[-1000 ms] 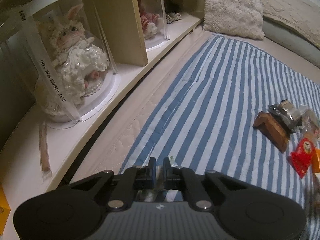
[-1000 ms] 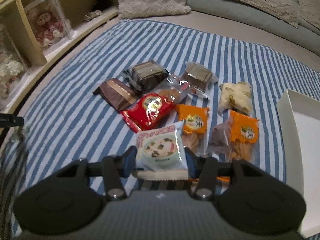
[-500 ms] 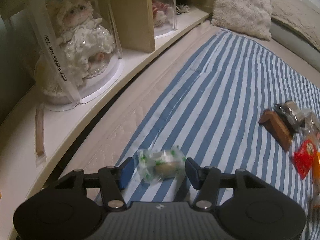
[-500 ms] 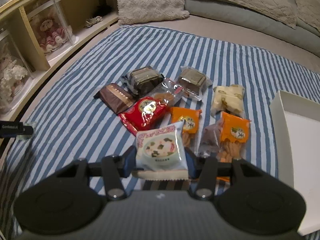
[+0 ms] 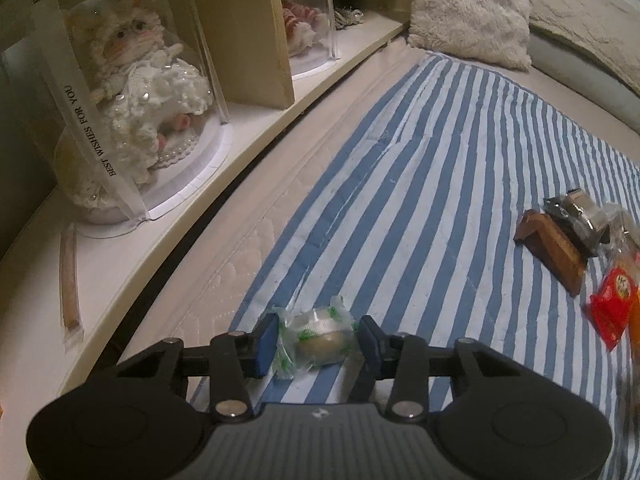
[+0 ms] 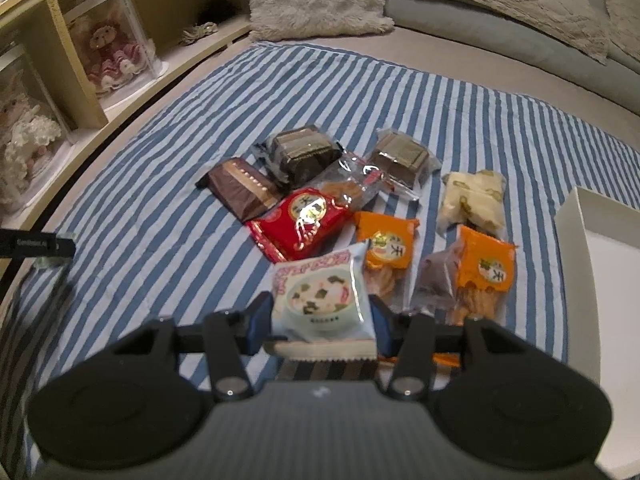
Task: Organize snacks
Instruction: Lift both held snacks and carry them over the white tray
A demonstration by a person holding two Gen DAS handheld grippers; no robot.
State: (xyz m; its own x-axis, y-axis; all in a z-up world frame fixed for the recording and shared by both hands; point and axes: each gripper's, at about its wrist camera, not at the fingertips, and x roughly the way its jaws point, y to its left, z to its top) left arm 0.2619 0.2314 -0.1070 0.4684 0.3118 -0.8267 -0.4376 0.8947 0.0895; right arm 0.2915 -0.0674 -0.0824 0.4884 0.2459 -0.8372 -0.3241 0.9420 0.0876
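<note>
Now wrapped candy (image 5: pixel 318 338) between left tool (image 5: pixel 318 340) fingers

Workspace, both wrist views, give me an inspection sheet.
Surface: striped blanket over a bed.
Job's things: snack pile, including red packet, orange packets, brown bar; white tray at right.
Clutter: nothing seen.
Grippers: left gripper around green-print clear candy wrapper, contact unclear; right gripper shut on pale blue snack packet.
Cables: nothing seen.
Surroundings: shelf with boxed dolls; fluffy pillow.
</note>
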